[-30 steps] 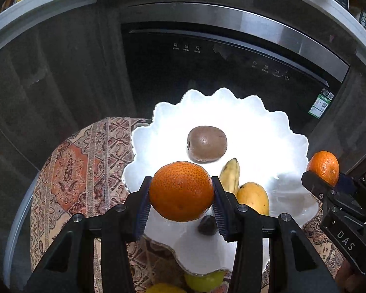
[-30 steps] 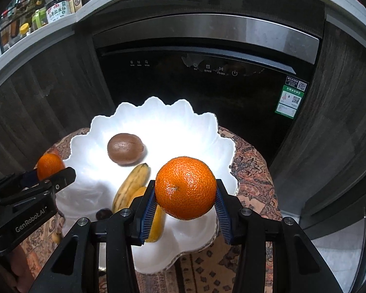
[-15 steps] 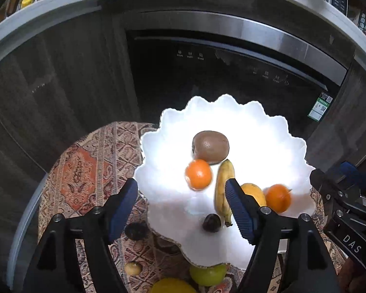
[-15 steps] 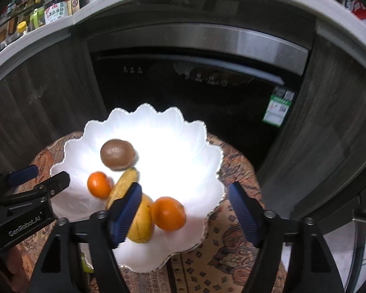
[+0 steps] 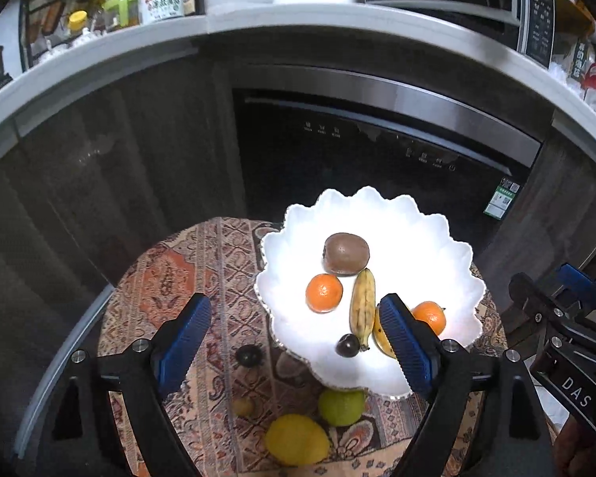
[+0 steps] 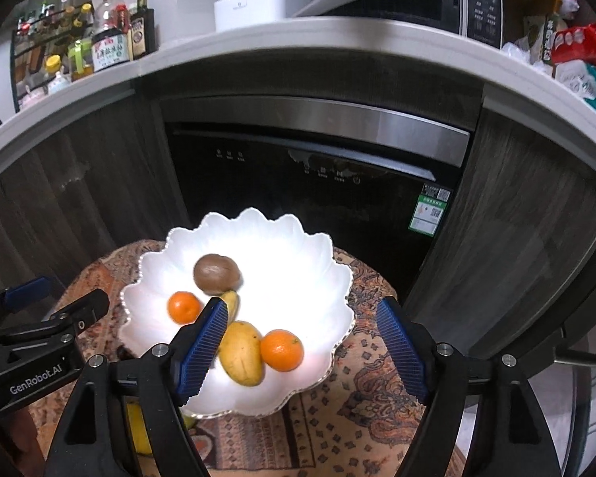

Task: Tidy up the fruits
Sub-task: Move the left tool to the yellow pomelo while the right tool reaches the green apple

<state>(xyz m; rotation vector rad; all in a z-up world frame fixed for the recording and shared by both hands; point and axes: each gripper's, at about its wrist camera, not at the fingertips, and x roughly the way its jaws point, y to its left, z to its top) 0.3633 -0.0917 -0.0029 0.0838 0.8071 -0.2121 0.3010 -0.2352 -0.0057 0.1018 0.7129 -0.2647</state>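
Your left hand-held gripper [image 5: 294, 342] hung wide and empty above the near edge of the white scalloped bowl [image 5: 437, 234]; its jaws had just been opening. Your right hand-held gripper [image 6: 302, 351] also stood wide with nothing between its pads. Both oranges lay in the bowl: one orange [image 5: 324, 292] beside the kiwi [image 5: 345, 253], the other orange [image 6: 282, 349] touching the mango [image 6: 240, 353]. A banana [image 5: 362, 307] lay between them. On the patterned cloth [image 5: 186, 274] of the worktop, a lemon [image 5: 297, 439] and a green fruit [image 5: 341, 406] sat near the bowl.
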